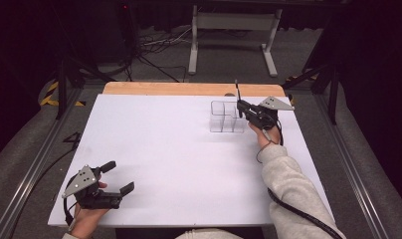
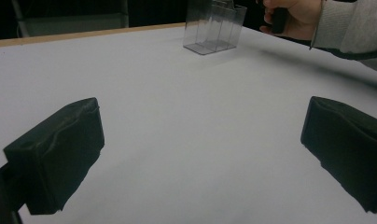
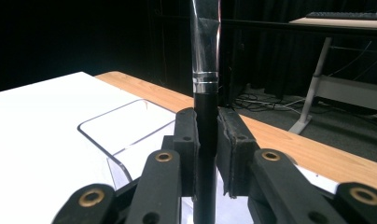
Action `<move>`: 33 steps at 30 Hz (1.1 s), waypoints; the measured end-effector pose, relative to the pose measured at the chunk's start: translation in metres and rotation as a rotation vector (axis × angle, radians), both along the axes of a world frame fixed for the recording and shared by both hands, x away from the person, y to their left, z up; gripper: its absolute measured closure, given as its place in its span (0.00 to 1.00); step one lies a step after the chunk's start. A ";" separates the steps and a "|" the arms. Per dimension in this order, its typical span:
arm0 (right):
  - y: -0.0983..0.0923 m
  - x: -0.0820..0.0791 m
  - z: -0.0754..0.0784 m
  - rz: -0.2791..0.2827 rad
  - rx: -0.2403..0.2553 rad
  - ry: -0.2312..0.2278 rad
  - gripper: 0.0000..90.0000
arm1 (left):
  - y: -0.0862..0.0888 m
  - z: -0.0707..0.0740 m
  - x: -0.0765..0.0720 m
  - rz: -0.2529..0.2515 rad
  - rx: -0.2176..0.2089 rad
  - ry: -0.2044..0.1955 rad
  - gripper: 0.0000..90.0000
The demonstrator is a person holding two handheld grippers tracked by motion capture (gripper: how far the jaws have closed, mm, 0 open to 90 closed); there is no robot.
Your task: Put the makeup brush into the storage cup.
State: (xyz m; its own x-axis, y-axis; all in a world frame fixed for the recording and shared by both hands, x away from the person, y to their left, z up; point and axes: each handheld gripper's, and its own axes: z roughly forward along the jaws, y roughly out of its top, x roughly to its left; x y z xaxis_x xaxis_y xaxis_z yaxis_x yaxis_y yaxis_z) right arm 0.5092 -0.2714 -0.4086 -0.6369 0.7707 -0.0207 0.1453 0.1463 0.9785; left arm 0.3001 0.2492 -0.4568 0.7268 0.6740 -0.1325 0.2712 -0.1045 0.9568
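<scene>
- Holding a slim black brush (image 3: 205, 116) upright in my right gripper (image 1: 245, 110), I have the jaws pinched tight on its handle, silver ferrule and bristle end pointing up.
- That brush hangs at the 3 o'clock edge of the clear organizer (image 1: 227, 117), which sits at about 1 o'clock on the white table (image 1: 179, 164), near the far wooden edge.
- What could go wrong, as I judge it: the hidden lower tip may catch the thin acrylic rim (image 3: 114, 119) instead of dropping into a compartment, and the light box would then slide or tip.
- A tilted handle could also wedge against a divider; letting go too high would let the brush bounce out.
- My right hand (image 1: 266, 134) reaches in from 5 o'clock, forearm stretched diagonally, wrist raised so the gripper points toward 9 o'clock, over the box.
- My left gripper (image 1: 112, 180) rests low at 7 o'clock near the table's near edge, jaws spread wide with nothing between them, aimed across the bare surface toward the organizer.
</scene>
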 end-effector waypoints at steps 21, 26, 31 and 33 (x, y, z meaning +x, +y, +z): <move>-0.002 -0.005 -0.014 0.002 0.003 0.033 0.77 | -0.002 0.000 0.000 0.000 -0.004 0.000 0.00; -0.003 -0.008 -0.009 0.010 0.021 0.014 0.66 | -0.002 0.000 0.001 -0.003 0.000 -0.001 0.00; -0.002 -0.013 0.003 0.029 0.018 -0.002 0.56 | -0.003 0.000 0.002 -0.007 0.000 0.002 0.00; -0.001 -0.016 0.008 0.035 0.017 -0.007 0.53 | -0.003 0.000 0.002 -0.004 -0.001 -0.002 0.00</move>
